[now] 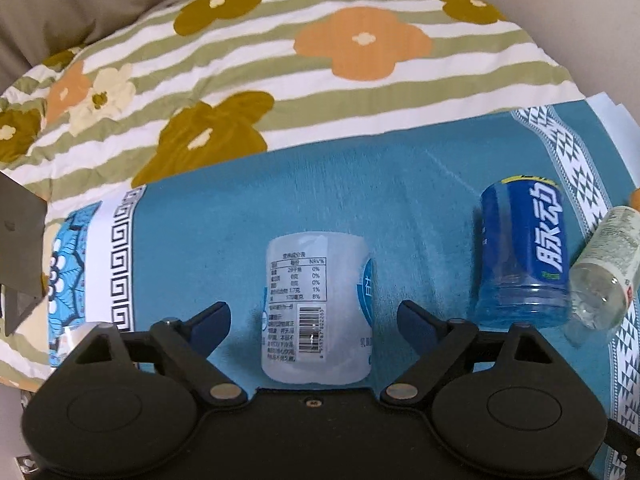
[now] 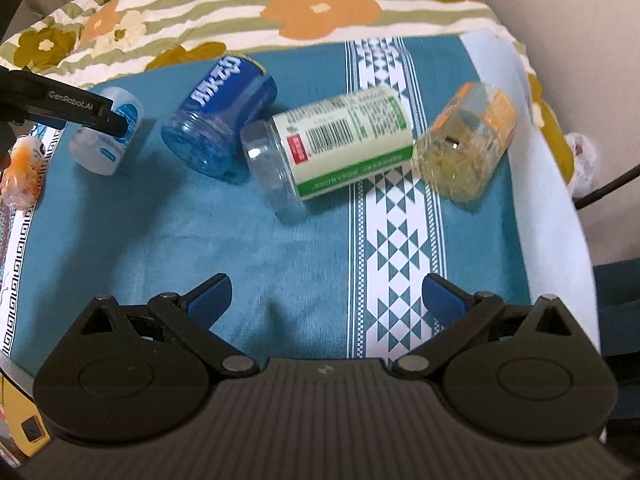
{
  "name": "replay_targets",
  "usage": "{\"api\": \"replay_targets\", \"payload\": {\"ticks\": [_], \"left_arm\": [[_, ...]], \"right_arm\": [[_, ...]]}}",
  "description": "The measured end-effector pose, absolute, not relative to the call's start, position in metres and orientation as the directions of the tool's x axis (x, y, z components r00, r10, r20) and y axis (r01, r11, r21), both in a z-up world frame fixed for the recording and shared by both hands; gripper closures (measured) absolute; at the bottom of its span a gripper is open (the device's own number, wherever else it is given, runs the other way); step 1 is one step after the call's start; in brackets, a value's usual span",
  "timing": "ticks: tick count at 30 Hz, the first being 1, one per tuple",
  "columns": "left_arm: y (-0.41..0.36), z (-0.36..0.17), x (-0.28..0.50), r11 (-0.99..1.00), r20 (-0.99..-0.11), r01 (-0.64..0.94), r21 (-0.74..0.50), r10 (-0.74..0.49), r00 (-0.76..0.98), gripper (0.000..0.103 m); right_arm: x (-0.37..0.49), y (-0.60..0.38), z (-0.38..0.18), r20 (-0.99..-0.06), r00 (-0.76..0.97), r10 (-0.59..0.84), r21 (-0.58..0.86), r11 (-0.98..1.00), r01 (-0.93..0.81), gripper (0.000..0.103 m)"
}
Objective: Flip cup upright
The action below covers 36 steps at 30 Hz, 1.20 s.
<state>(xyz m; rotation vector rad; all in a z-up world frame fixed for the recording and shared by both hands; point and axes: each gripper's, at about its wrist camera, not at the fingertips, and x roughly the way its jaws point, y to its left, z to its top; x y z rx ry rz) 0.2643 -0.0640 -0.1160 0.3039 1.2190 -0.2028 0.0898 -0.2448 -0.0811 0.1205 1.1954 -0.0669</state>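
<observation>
Place: a home, likely a bedroom.
Evidence: striped floral quilt (image 1: 280, 80) lying behind the teal patterned cloth (image 1: 320, 200).

A teal cloth (image 2: 248, 240) with white patterned bands covers the surface, over a floral striped sheet (image 1: 280, 80). Four cut-bottle cups lie on the cloth in a row: a white cup (image 2: 106, 136), a blue cup (image 2: 220, 120), a green-labelled cup (image 2: 332, 144) touching it, and an orange cup (image 2: 466, 144) at the far right.

Frosted white cup (image 1: 316, 308) on its side
</observation>
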Motion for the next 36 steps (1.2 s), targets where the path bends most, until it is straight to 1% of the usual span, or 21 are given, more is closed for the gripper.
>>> {"api": "replay_targets", "payload": {"ticks": [3, 5, 6, 7, 15, 22, 32, 36], "left_arm": [[-0.064, -0.122, 0.267, 0.941, -0.947, 0.315, 0.123, 0.016, 0.322, 0.014], [-0.064, -0.126, 0.27, 0.942, -0.953, 0.315, 0.113, 0.014, 0.301, 0.022], [-0.063, -0.129, 0.271, 0.945, -0.959, 0.311, 0.104, 0.012, 0.284, 0.033], [-0.062, -0.132, 0.271, 0.947, -0.962, 0.306, 0.096, 0.01, 0.272, 0.037], [-0.057, -0.13, 0.267, 0.953, -0.96, 0.292, 0.079, -0.006, 0.278, 0.038], [-0.057, -0.113, 0.256, 0.957, -0.952, 0.281, 0.07, -0.02, 0.306, 0.038], [-0.057, -0.066, 0.197, 0.972, -0.928, 0.235, 0.028, -0.062, 0.367, 0.038], [-0.058, -0.058, 0.17, 0.978, -0.925, 0.208, 0.003, -0.076, 0.371, 0.038]], "right_arm": [[0.092, -0.245, -0.086, -0.934, 0.356, 0.018, 0.061, 0.992, 0.111, 0.0], [0.095, -0.245, -0.088, -0.936, 0.351, 0.026, 0.069, 0.991, 0.111, 0.0], [0.095, -0.245, -0.089, -0.936, 0.35, 0.03, 0.073, 0.991, 0.11, 0.0], [0.097, -0.245, -0.09, -0.937, 0.349, 0.033, 0.075, 0.991, 0.107, 0.0], [0.099, -0.24, -0.09, -0.935, 0.352, 0.047, 0.084, 0.993, 0.089, 0.0], [0.096, -0.241, -0.085, -0.932, 0.361, 0.045, 0.084, 0.992, 0.094, 0.0], [0.079, -0.242, -0.055, -0.909, 0.415, 0.029, 0.065, 0.995, 0.074, 0.0], [0.071, -0.243, -0.046, -0.9, 0.434, 0.032, 0.057, 0.997, 0.045, 0.0]]}}
